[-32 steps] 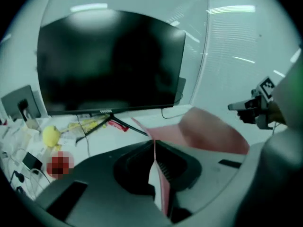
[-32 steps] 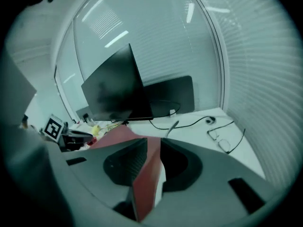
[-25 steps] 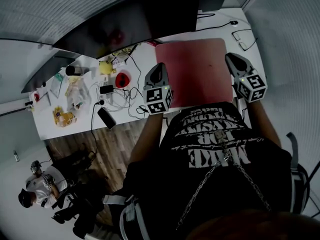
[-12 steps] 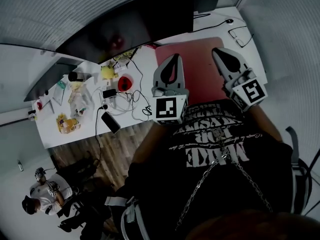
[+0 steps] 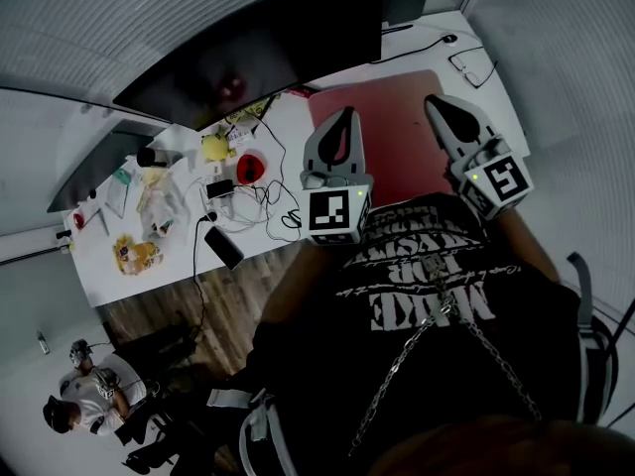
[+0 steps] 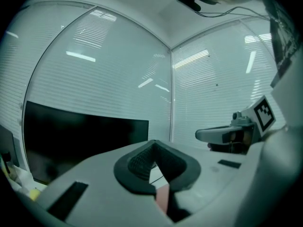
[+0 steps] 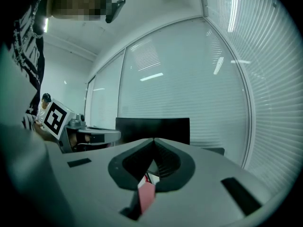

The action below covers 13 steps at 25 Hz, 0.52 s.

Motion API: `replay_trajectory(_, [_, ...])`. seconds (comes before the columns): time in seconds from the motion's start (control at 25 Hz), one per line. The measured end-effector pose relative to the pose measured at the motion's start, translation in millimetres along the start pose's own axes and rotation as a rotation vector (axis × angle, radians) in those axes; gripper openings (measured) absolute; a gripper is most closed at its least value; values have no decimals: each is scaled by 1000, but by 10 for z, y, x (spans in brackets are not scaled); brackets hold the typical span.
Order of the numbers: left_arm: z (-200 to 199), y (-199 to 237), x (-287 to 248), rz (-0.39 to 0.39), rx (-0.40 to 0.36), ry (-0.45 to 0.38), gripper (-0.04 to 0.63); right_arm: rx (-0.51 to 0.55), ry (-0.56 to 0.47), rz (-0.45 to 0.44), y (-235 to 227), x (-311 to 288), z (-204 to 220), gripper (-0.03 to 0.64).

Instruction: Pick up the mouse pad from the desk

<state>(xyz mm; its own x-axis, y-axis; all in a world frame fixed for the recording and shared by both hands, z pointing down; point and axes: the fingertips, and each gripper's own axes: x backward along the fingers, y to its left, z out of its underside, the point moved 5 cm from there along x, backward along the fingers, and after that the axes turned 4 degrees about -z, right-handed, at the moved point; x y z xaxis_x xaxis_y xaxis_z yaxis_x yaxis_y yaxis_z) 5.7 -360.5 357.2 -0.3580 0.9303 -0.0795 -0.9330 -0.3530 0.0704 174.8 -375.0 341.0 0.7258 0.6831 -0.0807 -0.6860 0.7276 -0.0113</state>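
The red mouse pad [image 5: 397, 132] shows on the white desk [image 5: 286, 119] in front of the monitor, between my two grippers. My left gripper [image 5: 340, 114] is over its left part and my right gripper [image 5: 438, 101] over its right part. Both are held level above the desk. A red strip of the pad [image 6: 162, 198] is pinched between the shut jaws of the left gripper [image 6: 152, 144]. The right gripper [image 7: 154, 141] likewise has a red edge of the pad [image 7: 146, 196] clamped in its shut jaws. How much of the pad is off the desk is hidden.
A wide dark monitor [image 5: 258, 48] stands at the desk's back. Left of the pad lie cables, a yellow toy [image 5: 211, 145], a red object [image 5: 248, 164] and a phone [image 5: 223, 249]. Glasses [image 5: 466, 64] lie at the far right corner. A person [image 5: 89, 395] sits on the floor.
Both grippers have come up from the pad's near corners and look larger in the head view. The left one shifted right, and the pad's near edge came with them.
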Motion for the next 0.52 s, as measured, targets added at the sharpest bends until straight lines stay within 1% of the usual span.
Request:
replay_trajectory(0.16, [24, 23, 62, 15, -8, 9, 5, -7, 3, 2, 101, 4, -21, 0])
replay_trajectory(0.28, [39, 29, 83, 22, 9, 5, 5, -6, -4, -5, 161, -31, -86, 0])
replay_trajectory(0.36, [39, 40, 94, 23, 16, -2, 5, -6, 15, 9, 167, -24, -63, 0])
replay_trajectory(0.52, [33, 86, 137, 19, 6, -3, 5, -18, 26, 28, 183, -4, 9, -1])
